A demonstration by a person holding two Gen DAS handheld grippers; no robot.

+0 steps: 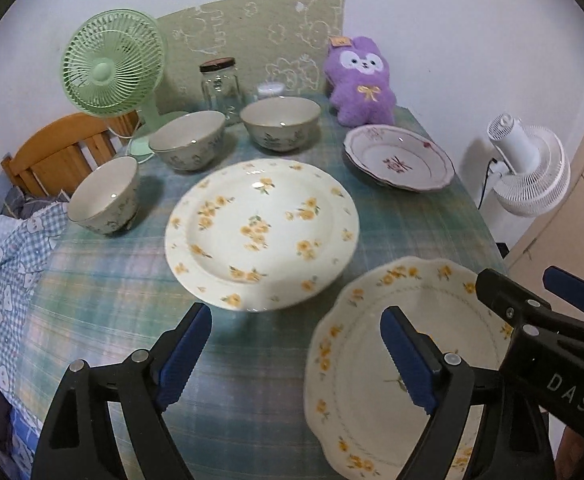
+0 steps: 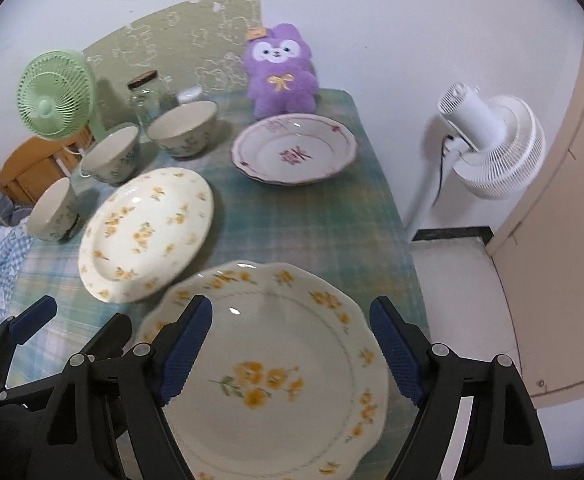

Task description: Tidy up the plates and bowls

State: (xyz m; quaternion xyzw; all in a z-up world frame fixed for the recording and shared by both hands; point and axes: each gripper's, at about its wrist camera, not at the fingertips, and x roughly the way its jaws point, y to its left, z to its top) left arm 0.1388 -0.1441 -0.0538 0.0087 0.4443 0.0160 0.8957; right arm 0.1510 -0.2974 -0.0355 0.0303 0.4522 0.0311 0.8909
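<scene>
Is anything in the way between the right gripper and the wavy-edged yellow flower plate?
No, nothing visible. The right gripper hangs open right over the wavy-edged plate, with only air between its fingers and the plate. The round yellow-flower plate lies off to the side, and the left gripper is beside it, also open.

Each hand-held gripper (image 1: pixel 296 356) (image 2: pixel 292 352): black frame, blue ribbed pads, silver pivot screws, white "DAS" lettering.
</scene>
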